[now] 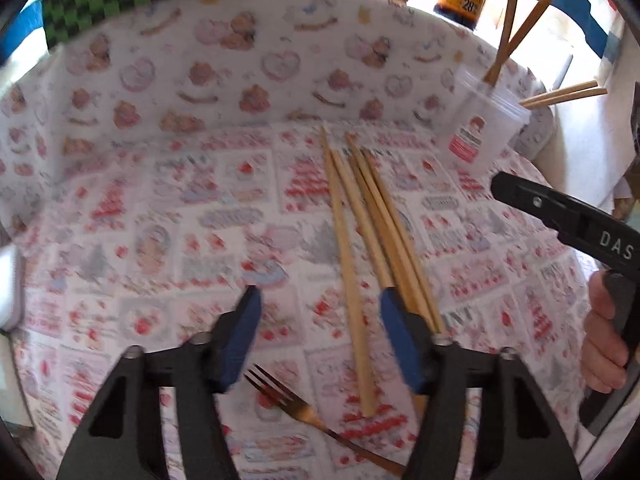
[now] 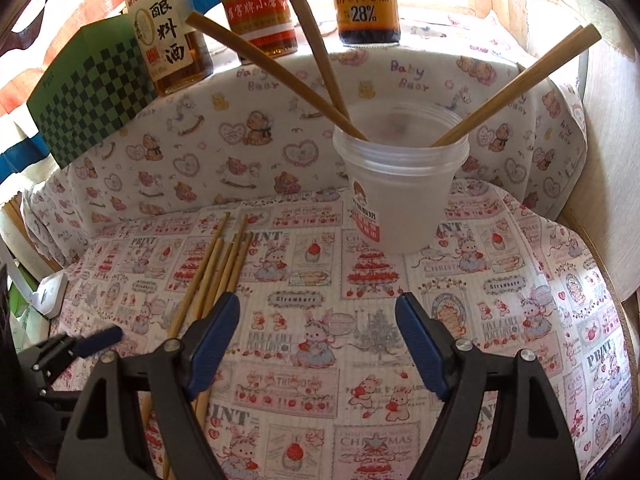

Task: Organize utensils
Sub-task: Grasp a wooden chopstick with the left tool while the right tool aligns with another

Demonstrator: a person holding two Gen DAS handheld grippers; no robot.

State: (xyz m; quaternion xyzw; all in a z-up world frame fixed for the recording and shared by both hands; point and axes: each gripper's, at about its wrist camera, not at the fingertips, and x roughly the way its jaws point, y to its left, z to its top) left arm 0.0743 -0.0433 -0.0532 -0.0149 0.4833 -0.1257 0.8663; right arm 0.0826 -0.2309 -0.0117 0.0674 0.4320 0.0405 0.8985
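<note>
Several wooden chopsticks [image 1: 360, 216] lie loose on the patterned tablecloth; they also show in the right wrist view [image 2: 212, 276]. A gold fork [image 1: 304, 408] lies near the front edge. A clear plastic cup [image 2: 400, 184] holds several chopsticks [image 2: 320, 60] standing upright; it also shows in the left wrist view [image 1: 480, 128]. My left gripper [image 1: 318, 320] is open just above the loose chopsticks, one chopstick between its fingers. My right gripper [image 2: 316, 328] is open and empty, in front of the cup.
Three sauce bottles [image 2: 256, 8] stand behind the cloth on a ledge. A green checkered box [image 2: 88, 92] stands at the back left. The right gripper's body [image 1: 568, 216] and the hand that holds it show at the left view's right edge.
</note>
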